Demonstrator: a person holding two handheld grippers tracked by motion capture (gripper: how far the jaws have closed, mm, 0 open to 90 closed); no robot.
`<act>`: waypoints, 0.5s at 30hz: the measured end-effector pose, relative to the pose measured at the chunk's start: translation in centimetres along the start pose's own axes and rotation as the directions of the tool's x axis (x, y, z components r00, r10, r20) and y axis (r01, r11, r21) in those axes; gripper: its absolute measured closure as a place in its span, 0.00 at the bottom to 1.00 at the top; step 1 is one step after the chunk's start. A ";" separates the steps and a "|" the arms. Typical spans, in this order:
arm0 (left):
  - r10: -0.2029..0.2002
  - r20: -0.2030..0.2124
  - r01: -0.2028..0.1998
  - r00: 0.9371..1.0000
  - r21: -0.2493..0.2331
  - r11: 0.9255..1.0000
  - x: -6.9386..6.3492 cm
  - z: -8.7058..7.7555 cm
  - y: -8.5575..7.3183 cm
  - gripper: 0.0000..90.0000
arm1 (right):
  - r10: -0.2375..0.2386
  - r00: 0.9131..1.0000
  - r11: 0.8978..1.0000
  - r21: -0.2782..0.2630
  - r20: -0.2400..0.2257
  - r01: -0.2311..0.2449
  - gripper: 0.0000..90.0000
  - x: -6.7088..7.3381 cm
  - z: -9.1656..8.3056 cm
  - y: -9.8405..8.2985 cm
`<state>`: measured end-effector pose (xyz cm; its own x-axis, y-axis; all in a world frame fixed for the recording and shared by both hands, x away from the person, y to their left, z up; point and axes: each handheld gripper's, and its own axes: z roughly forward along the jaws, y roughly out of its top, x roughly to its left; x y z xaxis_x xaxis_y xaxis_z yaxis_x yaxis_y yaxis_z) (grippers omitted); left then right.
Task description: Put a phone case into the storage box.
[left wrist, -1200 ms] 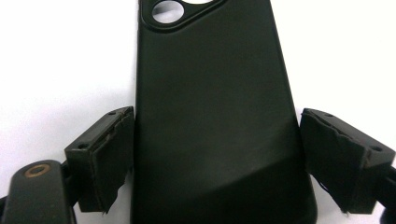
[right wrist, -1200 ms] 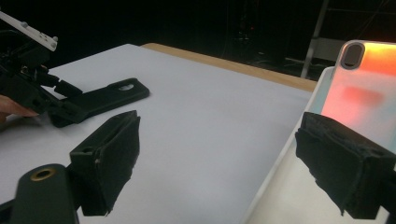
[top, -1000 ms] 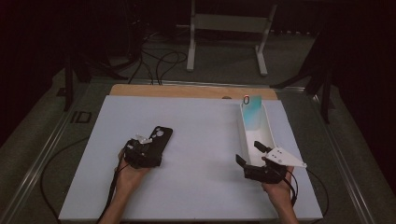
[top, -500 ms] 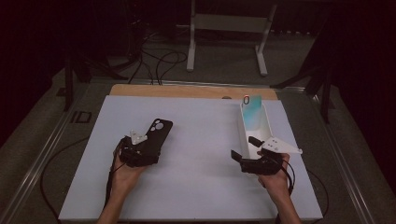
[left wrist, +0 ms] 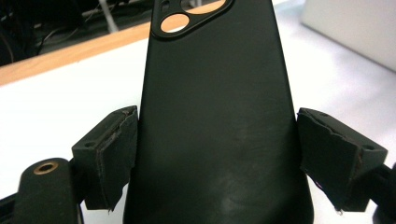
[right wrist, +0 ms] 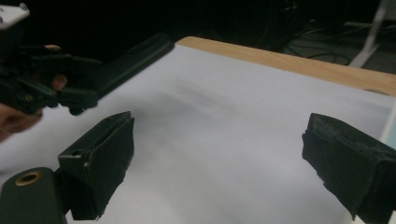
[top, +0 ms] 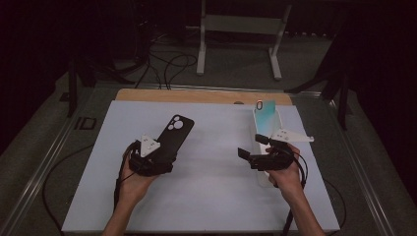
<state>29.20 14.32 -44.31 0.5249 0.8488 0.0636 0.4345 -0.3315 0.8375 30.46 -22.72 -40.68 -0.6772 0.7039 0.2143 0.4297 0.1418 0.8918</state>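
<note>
Black phone case (left wrist: pixel 219 116) gripped by left fingers (left wrist: pixel 109 156)

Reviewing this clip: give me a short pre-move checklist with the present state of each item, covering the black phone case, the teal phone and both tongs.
1. Left tongs shut on black phone case: ok, pads at both edges.
2. Case clear of the white table: ok, raised and tilted, camera cutout end away from the hand.
3. Right tongs empty: ok, jaws wide, having just been opening, nothing between them.
4. Teal phone free to pick: ok, it lies on the table beyond the right tongs.
5. Phone face-up or face-down: cannot tell.
</note>
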 end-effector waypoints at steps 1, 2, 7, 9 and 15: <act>0.010 0.009 -0.010 1.000 -0.012 1.000 -0.2 0.0 0.1 0.18 | -0.009 1.000 1.000 0.004 0.000 0.009 0.10 0.1 0.1 0.2; 0.022 0.013 -0.021 1.000 -0.018 1.000 -0.4 -0.1 0.3 0.18 | -0.015 1.000 1.000 0.009 0.000 0.015 0.10 0.2 0.2 0.5; 0.062 0.044 -0.060 0.997 -0.045 0.997 -1.4 -0.2 1.1 0.18 | -0.028 0.999 1.000 0.009 -0.021 0.028 0.10 0.9 1.0 1.4; 0.077 0.058 -0.074 0.995 -0.057 0.996 -1.8 -0.1 1.4 0.18 | -0.032 0.999 0.999 0.010 -0.031 0.032 0.10 1.2 1.4 1.7; 0.141 0.111 -0.132 0.984 -0.087 0.987 -3.3 -0.2 2.0 0.18 | -0.014 0.996 0.999 0.029 -0.088 0.017 0.10 1.9 3.0 2.2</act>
<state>28.17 10.90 -42.69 0.6591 0.7423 0.1207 0.2962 -0.4037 0.8656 31.94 -18.95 -39.49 -0.7334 0.6375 0.2360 0.4354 0.1739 0.8833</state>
